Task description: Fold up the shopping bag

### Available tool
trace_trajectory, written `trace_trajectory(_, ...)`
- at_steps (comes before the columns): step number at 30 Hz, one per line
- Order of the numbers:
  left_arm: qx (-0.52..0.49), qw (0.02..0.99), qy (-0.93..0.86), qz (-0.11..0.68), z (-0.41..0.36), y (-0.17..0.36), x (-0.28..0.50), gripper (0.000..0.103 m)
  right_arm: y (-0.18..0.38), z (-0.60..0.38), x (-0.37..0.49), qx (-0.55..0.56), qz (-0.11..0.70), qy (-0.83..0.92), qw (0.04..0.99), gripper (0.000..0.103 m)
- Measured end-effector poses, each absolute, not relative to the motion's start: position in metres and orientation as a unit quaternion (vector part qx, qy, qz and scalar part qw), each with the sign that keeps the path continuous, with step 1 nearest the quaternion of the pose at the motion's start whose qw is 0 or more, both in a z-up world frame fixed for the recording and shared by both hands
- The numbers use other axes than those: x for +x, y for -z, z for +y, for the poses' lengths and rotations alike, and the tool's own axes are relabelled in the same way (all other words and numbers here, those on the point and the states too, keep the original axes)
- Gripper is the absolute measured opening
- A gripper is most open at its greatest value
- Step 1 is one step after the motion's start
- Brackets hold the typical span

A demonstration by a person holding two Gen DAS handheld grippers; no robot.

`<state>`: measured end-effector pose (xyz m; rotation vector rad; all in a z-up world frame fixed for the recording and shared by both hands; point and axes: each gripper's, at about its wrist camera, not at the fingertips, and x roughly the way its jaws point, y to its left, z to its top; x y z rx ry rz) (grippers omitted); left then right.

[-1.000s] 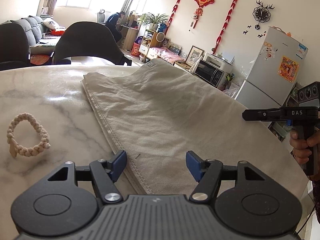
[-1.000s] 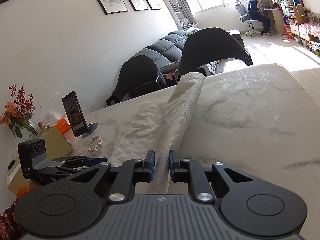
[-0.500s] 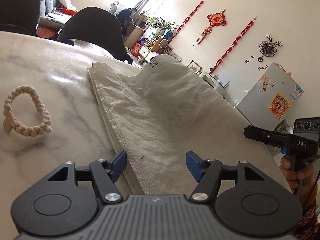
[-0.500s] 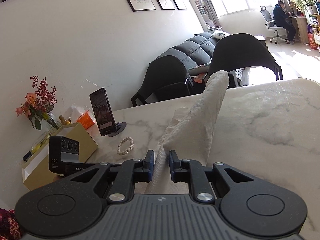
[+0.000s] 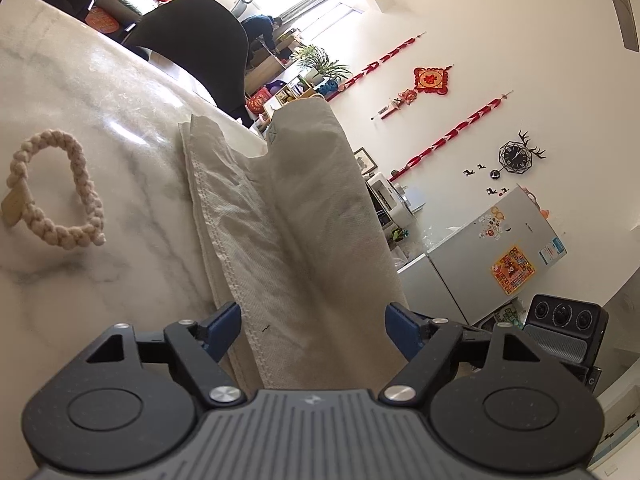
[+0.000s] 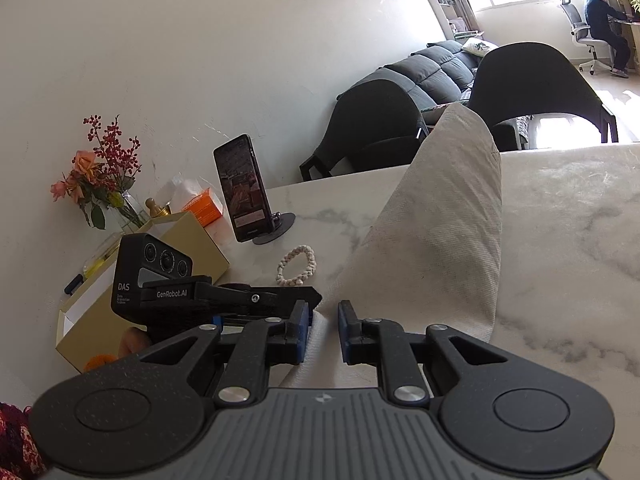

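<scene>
The shopping bag [image 5: 304, 216] is lying on the marble table [image 5: 100, 92], its far side being lifted into a standing fold. It is looking like thin non-woven fabric: light, floppy, a bit crisp, creasing where it bends and sagging wherever nothing is carrying it. The right gripper [image 6: 323, 330] is pinching the raised edge between nearly closed jaws, the cloth rising in a ridge beyond its tips. The left gripper [image 5: 313, 330] is opening wide over the bag's near end, cloth lying between its fingers but gripped by neither. I am judging that 2 holds along one edge, near the corners, are suiting such limp material best. A braided ring [image 5: 52, 196] is sitting just beside the bag.
</scene>
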<state>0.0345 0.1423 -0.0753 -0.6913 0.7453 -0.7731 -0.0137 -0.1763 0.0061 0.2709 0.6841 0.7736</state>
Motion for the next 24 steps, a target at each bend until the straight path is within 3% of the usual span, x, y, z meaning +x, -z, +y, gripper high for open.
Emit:
trace_trajectory(15,-0.295,0.817,0.358,0.344,0.134,0.071,0.032,0.080,0.022,-0.139,-0.006,0.085,0.363,-0.373,0.849,0.018)
trace_trajectory(20,-0.288,0.819,0.358,0.344,0.132,0.072,0.032,0.080,0.021,-0.140,-0.011,0.073,0.364,-0.368,0.853,0.029)
trace_trajectory(22,-0.286,0.819,0.358,0.344,0.131,0.072,0.032,0.080,0.015,-0.149,-0.015,0.080,0.353,-0.362,0.859,0.041)
trace_trajectory(24,-0.287,0.819,0.359,0.344,0.131,0.072,0.033,0.080,0.011,-0.158,-0.017,0.081,0.345,-0.354,0.866,0.045)
